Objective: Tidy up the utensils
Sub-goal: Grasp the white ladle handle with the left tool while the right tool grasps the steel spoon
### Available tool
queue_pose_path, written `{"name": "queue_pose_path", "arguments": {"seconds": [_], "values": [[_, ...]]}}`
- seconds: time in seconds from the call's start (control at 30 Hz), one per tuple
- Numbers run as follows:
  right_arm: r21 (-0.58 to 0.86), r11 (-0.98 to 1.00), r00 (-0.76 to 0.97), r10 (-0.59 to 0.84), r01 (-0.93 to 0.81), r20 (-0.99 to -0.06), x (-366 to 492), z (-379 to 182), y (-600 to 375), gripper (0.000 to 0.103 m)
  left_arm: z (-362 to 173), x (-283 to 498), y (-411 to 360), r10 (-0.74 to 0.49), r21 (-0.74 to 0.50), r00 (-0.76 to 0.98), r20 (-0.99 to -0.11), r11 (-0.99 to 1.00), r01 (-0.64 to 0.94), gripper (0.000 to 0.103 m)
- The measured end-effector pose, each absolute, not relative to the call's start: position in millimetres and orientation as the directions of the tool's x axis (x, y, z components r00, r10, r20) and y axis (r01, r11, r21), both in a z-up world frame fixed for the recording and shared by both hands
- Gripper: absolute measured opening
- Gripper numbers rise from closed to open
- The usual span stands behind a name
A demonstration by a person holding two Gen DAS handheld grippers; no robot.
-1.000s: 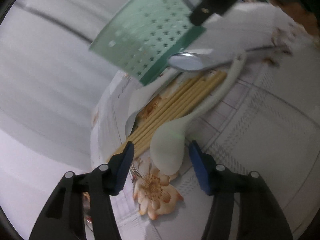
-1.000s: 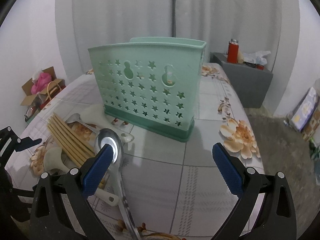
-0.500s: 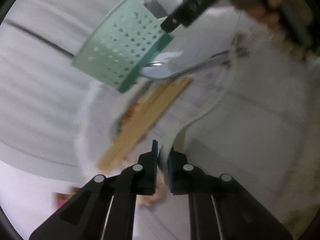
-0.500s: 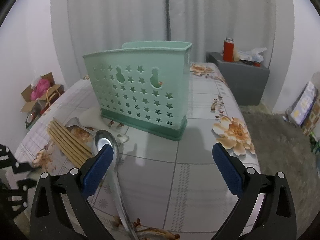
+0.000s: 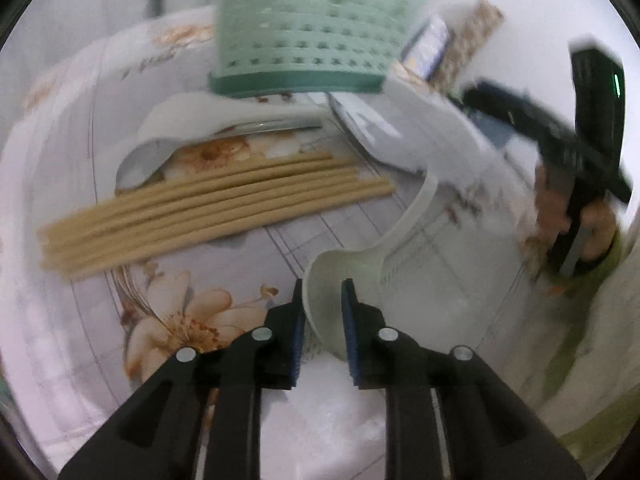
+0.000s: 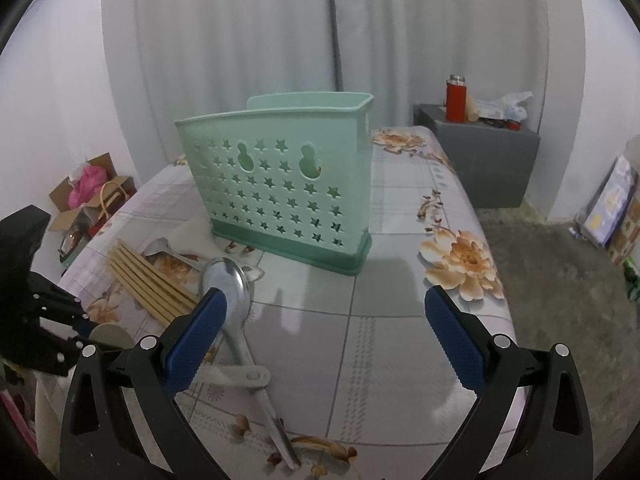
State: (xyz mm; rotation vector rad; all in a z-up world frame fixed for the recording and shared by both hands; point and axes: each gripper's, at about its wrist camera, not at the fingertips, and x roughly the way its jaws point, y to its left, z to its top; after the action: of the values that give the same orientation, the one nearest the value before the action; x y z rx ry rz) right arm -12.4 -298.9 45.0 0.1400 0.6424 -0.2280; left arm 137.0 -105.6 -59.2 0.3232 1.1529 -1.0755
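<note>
Between the left gripper's (image 5: pixel 323 307) clamped blue pads sits a white plastic spoon's bowl (image 5: pixel 334 280), tan wooden chopsticks (image 5: pixel 208 206) ahead-left; right gripper (image 6: pixel 326 334) spread wide, holding nothing.

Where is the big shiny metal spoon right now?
In the right wrist view the metal spoon lies on the floral tablecloth, bowl just past the open right gripper's left finger, between the chopsticks and the green holder.
</note>
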Motion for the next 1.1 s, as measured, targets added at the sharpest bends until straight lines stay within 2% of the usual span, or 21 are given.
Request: {"name": "queue_pose_path", "arguments": {"seconds": [0.03, 0.13, 0.3, 0.6, 0.67, 0.7, 0.83, 1.0, 1.1], "values": [[0.06, 0.965, 0.777, -0.167, 0.255, -0.607, -13.3, 45.3, -299.3, 0.095, -58.4, 144.0, -100.9, -0.537, -0.33, 0.0, -0.843, 0.519, 0.789, 0.036], [0.069, 0.965, 0.777, -0.161, 0.254, -0.608, -14.4, 45.2, -301.2, 0.095, -51.6, 145.2, -70.3, -0.614, -0.421, 0.031, -0.789, 0.577, 0.7, 0.042], [0.069, 0.965, 0.778, -0.161, 0.253, -0.607, -14.4, 45.1, -301.7, 0.095, -47.3, 125.9, -30.2, -0.695, -0.535, 0.108, -0.711, 0.634, 0.559, 0.043], [0.06, 0.969, 0.789, -0.157, 0.238, -0.594, -9.6, 56.5, -302.6, 0.095, -53.7, 108.4, -30.8, -0.705, -0.608, 0.216, -0.676, 0.699, 0.376, 0.042], [0.056, 0.972, 0.795, -0.154, 0.23, -0.586, -11.2, 60.6, -301.9, 0.095, -55.6, 109.1, -36.0, -0.674, -0.582, 0.232, -0.701, 0.73, 0.358, 0.036], [0.058, 0.973, 0.798, -0.151, 0.226, -0.584, -11.8, 62.2, -302.1, 0.095, -57.3, 108.2, -40.5, -0.651, -0.558, 0.241, -0.72, 0.749, 0.357, 0.028], [0.085, 0.975, 0.798, -0.117, 0.206, -0.592, -10.5, 64.7, -305.1, 0.094, -55.9, 104.5, -42.5, -0.604, -0.502, 0.276, -0.748, 0.786, 0.36, 0.009], [0.093, 0.985, 0.797, -0.059, 0.144, -0.601, -4.9, 67.4, -299.2, 0.088, -51.6, 97.9, -25.9, -0.577, -0.463, 0.31, -0.755, 0.805, 0.37, 0.005], [0.131, 0.988, 0.768, 0.019, 0.084, -0.641, 6.1, 62.3, -293.9, 0.082, -47.4, 90.1, -9.6, -0.548, -0.422, 0.349, -0.76, 0.825, 0.377, 0.005]]}}
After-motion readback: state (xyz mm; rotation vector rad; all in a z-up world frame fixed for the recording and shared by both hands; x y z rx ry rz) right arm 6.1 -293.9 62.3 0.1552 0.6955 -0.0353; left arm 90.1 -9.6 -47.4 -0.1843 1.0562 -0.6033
